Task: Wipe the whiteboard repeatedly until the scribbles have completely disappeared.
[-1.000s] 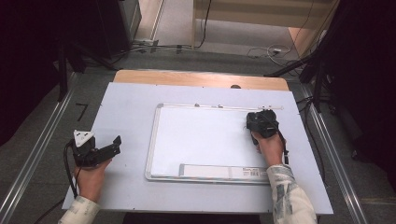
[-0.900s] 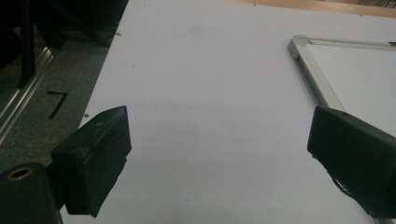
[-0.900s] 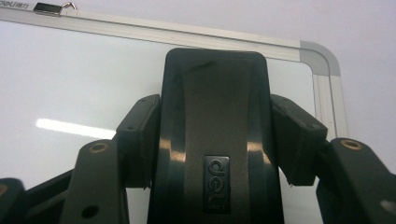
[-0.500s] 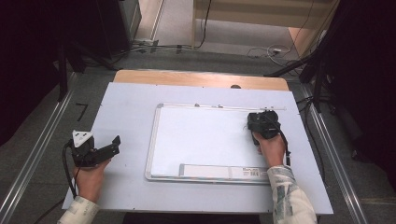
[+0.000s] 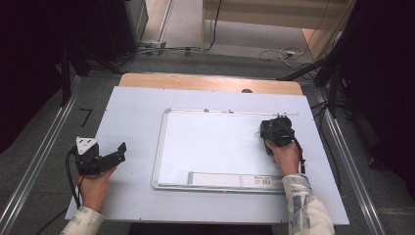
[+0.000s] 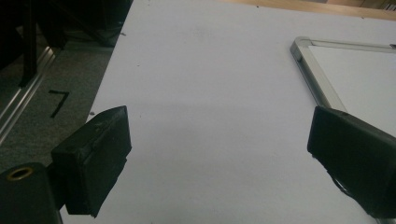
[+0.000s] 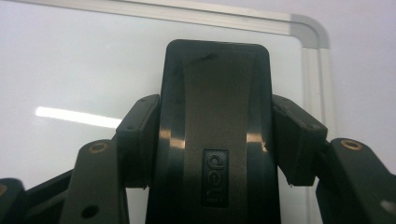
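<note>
A silver-framed whiteboard [image 5: 215,147] lies flat on the white table, its surface blank. My right gripper [image 5: 275,131] rests over the board's right side near the top right corner [image 7: 308,28], shut on a black whiteboard eraser [image 7: 215,121] that lies against the board. Both pads [image 7: 137,140] press the eraser's sides in the right gripper view. My left gripper [image 5: 110,154] sits on the table left of the board, open, with nothing between its jaws. In the left gripper view its gap [image 6: 219,154] looks over bare tabletop, with the board's frame [image 6: 310,70] to the right.
The white tabletop [image 5: 132,112] has a wooden strip [image 5: 210,82] along its far edge. Metal rails [image 5: 44,152] run along both sides of the table above a grey floor. Cables and dark stands [image 5: 333,73] are beyond the table at the back.
</note>
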`<move>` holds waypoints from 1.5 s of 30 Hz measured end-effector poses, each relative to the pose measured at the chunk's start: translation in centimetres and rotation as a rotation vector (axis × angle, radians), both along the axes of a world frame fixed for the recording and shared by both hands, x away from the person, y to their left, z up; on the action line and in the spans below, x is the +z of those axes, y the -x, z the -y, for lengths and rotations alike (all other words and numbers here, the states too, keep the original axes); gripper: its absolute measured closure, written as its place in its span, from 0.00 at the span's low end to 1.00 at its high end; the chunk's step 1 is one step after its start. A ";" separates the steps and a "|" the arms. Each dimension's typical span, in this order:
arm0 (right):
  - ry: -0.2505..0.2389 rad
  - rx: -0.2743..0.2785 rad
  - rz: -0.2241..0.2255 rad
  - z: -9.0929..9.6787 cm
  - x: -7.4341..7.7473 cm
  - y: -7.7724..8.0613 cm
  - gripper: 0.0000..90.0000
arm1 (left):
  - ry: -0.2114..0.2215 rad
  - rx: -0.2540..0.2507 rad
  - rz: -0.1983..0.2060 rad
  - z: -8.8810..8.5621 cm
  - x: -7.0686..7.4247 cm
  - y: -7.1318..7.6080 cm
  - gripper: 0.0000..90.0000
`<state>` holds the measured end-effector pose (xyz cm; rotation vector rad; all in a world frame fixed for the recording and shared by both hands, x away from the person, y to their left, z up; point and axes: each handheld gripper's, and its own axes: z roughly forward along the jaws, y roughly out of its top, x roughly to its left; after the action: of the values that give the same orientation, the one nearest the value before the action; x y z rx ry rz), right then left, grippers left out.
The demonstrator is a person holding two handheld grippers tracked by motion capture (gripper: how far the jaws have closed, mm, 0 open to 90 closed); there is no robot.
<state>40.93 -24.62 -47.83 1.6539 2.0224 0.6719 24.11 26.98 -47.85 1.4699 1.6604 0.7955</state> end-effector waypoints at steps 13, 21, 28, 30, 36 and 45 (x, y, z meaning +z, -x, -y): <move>-0.015 -0.044 -0.009 1.9 0.0 0.3 0.42 | 0.001 0.001 -0.005 -0.3 -0.1 0.0 0.08; 0.004 0.035 -0.010 -0.8 0.0 0.7 0.42 | -0.007 -0.008 -0.004 0.2 0.0 -0.1 0.08; -0.012 -0.007 -0.009 0.2 0.0 -0.1 0.42 | -0.001 -0.003 -0.004 -0.1 -0.1 0.0 0.08; -0.015 -0.028 -0.011 1.0 0.0 -0.3 0.42 | 0.004 0.002 -0.004 -0.3 -0.1 0.1 0.08; -0.015 -0.041 -0.018 1.3 0.1 -0.4 0.42 | 0.003 0.008 0.001 -0.4 0.0 0.4 0.08; -0.005 0.041 -0.020 -0.8 0.0 0.1 0.42 | -0.001 0.008 0.002 -0.2 0.0 0.3 0.08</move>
<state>40.87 -23.83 -47.80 1.6319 2.0754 0.6777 23.78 27.23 -47.84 1.4633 1.6661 0.8022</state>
